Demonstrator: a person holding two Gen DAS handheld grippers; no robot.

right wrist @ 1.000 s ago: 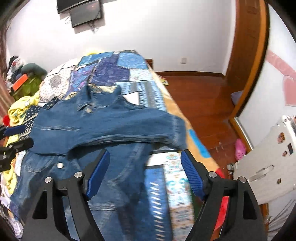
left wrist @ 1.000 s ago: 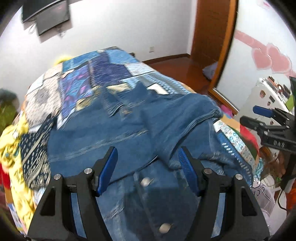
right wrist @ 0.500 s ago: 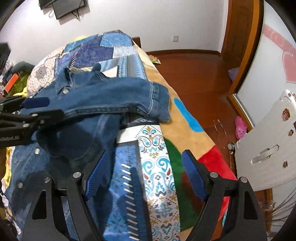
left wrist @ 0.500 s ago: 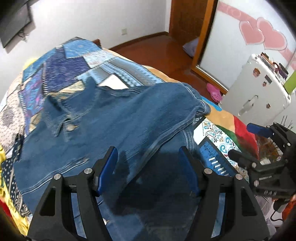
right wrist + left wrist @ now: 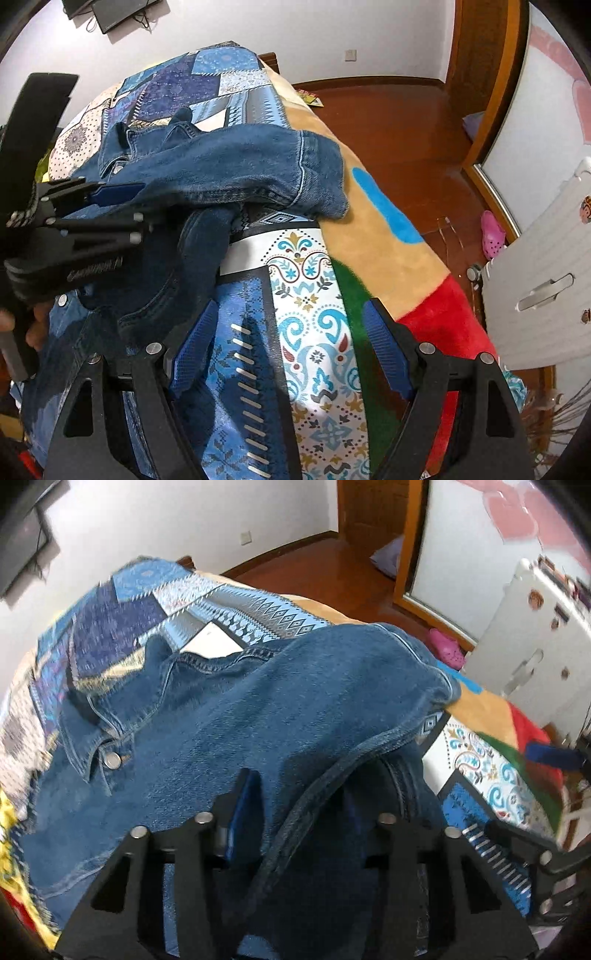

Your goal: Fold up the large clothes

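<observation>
The left claw point(image 5: 295, 812) has denim bunched between its fingers, a thick seamed fold of the denim jacket point(image 5: 258, 716) running up through the gap; the blue pad of one finger point(image 5: 245, 812) shows pressed against the cloth while the other pad is buried in the fabric, so it is clamped on the jacket. The right claw point(image 5: 291, 339) stands wide apart with nothing between its blue pads, poised over the patterned bed cover point(image 5: 310, 317) just beside the jacket's edge. The jacket is mid-blue, with paler stitched seams and a metal button point(image 5: 112, 759) at the neck. It lies on the bed, front up, a sleeve point(image 5: 258, 166) folded across the chest with its cuff point(image 5: 321, 177) hanging toward the bed's right edge. The jacket's long axis runs along the bed, collar point(image 5: 155, 686) toward the far end and hem near the claws. Beyond the collar stretches the blue patchwork of the cover. Farther off are the wooden floor point(image 5: 406, 122), a pink shoe point(image 5: 493, 234) beside a white cabinet point(image 5: 546, 280), and the white wall point(image 5: 258, 26) with a dark screen point(image 5: 110, 11) mounted high.
</observation>
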